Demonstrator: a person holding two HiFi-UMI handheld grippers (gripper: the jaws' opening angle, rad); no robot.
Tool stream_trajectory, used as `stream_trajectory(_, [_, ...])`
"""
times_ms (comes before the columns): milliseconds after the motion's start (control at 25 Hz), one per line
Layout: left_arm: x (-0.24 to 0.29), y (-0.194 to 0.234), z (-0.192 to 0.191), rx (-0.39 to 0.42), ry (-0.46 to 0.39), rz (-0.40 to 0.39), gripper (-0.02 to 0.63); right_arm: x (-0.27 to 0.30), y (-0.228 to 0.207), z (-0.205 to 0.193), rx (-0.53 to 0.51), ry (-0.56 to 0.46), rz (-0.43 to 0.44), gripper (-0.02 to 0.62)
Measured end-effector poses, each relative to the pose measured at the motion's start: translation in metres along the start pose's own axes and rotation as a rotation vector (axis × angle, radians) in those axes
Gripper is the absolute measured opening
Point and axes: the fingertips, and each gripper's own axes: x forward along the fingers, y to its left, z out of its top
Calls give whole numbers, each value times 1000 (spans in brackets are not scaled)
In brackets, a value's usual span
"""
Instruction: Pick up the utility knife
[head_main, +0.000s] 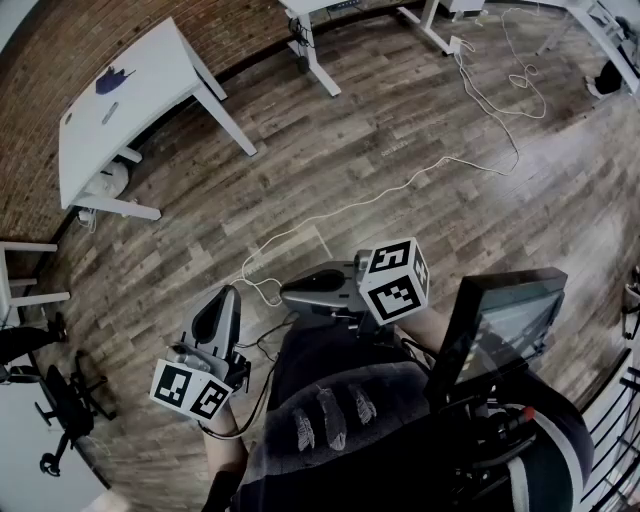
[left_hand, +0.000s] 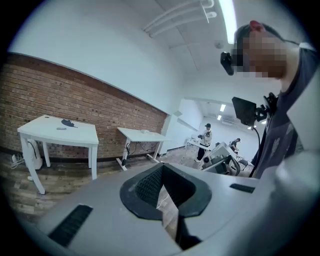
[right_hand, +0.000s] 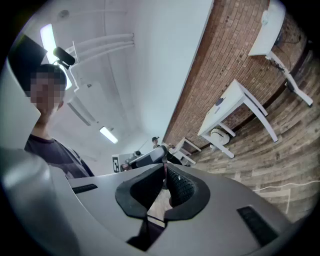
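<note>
A white table (head_main: 140, 90) stands far off at the upper left by the brick wall. On it lie a dark blue object (head_main: 113, 78) and a small grey oblong thing (head_main: 110, 112), too small to tell whether it is the utility knife. The left gripper view shows the same table (left_hand: 80, 134) with both items (left_hand: 69, 123) on top. My left gripper (head_main: 222, 305) is held close to my body, jaws shut and empty (left_hand: 161, 167). My right gripper (head_main: 290, 290) points left beside it, also shut with nothing between its jaws (right_hand: 164, 170). Both are far from the table.
A white cable (head_main: 420, 175) snakes across the wooden floor ahead. A second white desk (head_main: 310, 40) stands at the top, an office chair (head_main: 60, 400) at the lower left. A dark screen device (head_main: 500, 320) hangs at my chest. People (left_hand: 205, 137) stand far back.
</note>
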Motion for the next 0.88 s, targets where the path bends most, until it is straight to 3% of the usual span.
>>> stream_trajectory(120, [37, 7, 3, 3, 1, -52, -3, -15, -14, 13, -15, -7, -37, 2])
stream_trajectory(240, [74, 29, 9, 0, -18, -115, -3, -25, -49, 31, 35, -53, -135, 2])
stream_trajectory(360, [69, 72, 11, -23, -45, -136, -3, 4, -84, 35, 104, -66, -239, 2])
stream_trajectory(480, [60, 107, 17, -36, -64, -152, -3, 36, -102, 56, 102, -68, -267, 2])
stream_trajectory(640, [50, 146, 17, -62, -72, -163, -3, 75, -106, 73, 130, -75, -233, 2])
stream_trajectory(880, [20, 235, 54, -50, -159, -84, -3, 164, -118, 104, 103, 80, -117, 2])
